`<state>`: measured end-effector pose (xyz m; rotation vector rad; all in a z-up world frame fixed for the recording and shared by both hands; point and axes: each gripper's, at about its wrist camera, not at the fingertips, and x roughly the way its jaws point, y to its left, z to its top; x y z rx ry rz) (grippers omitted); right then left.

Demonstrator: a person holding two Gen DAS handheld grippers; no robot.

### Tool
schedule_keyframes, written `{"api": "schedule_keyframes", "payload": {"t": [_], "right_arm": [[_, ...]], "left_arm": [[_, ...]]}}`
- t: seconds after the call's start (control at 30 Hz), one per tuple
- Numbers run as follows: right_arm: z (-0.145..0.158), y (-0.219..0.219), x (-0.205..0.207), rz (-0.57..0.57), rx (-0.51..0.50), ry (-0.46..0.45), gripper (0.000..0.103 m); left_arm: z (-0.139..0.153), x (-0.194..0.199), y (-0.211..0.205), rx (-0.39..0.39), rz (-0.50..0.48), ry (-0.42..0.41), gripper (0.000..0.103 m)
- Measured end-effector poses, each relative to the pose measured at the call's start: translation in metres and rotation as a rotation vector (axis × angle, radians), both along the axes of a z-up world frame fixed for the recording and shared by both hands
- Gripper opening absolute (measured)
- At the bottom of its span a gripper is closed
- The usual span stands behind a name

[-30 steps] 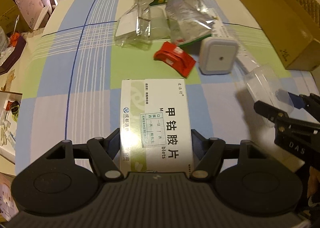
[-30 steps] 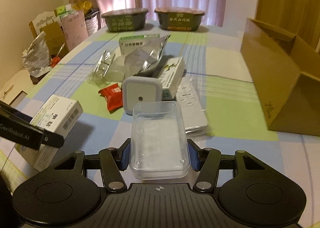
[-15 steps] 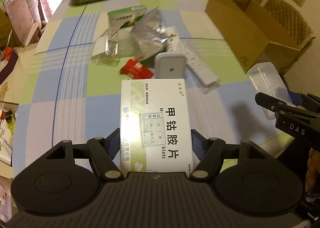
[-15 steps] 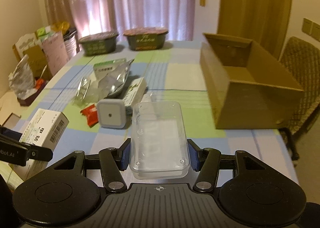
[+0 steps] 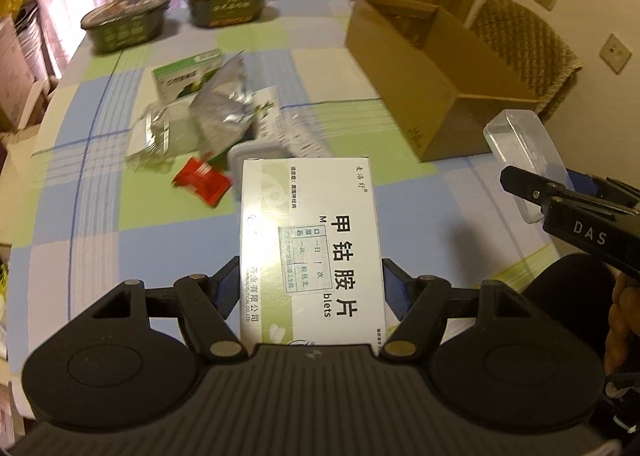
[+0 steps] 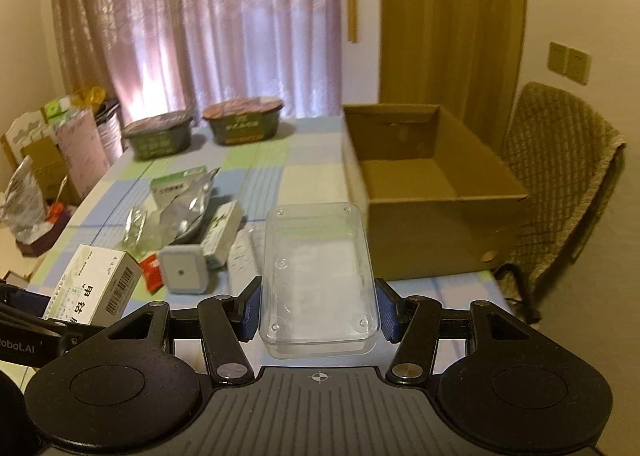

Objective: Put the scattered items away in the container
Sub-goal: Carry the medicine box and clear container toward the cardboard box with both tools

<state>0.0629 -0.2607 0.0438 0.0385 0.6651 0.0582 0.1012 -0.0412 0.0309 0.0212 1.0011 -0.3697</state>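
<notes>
My left gripper (image 5: 312,288) clamped the white medicine box (image 5: 310,240) above the checked tablecloth (image 5: 120,212), while my right gripper (image 6: 318,306) pinched the clear plastic case (image 6: 318,276), both short of the open cardboard box (image 6: 424,192).

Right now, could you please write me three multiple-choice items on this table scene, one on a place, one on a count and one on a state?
1. Where is the cardboard box?
A. on the table's right side
B. on the chair
C. on the floor

2. How many dark noodle bowls stand at the far end?
A. one
B. two
C. four

3. What is the right tool doing?
A. hanging open
B. gripping a red packet
C. gripping a clear plastic case

Answers: 1 A, the box sits on the checked cloth beside the chair. 2 B, two bowls stand by the curtain. 3 C, both pads press the case's sides.
</notes>
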Motion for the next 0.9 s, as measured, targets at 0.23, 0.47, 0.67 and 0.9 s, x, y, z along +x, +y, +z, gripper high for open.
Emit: {"api": "schedule_keyframes", "payload": {"t": [0.23,0.47,0.67,0.9], "right_arm": [[0.023,-0.029,0.003,-0.057,-0.002,-0.038,0.058],[0.039,-0.062,0.024,-0.085,0.009,-0.06,0.058],[0.047,-0.098,0.047,-0.094,0.011,-0.065,0.058],[0.049,-0.138,0.084,-0.11,0.002,-0.069,0.058]], "left_arm": [[0.016,0.008,-0.032,-0.019,-0.059,-0.037,0.067],[0.034,0.032,-0.077,-0.032,-0.116,-0.069,0.067],[0.047,0.06,-0.115,-0.063,-0.147,-0.087,0.067],[0.049,0.1,-0.159,-0.06,-0.198,-0.099,0.067]]}}
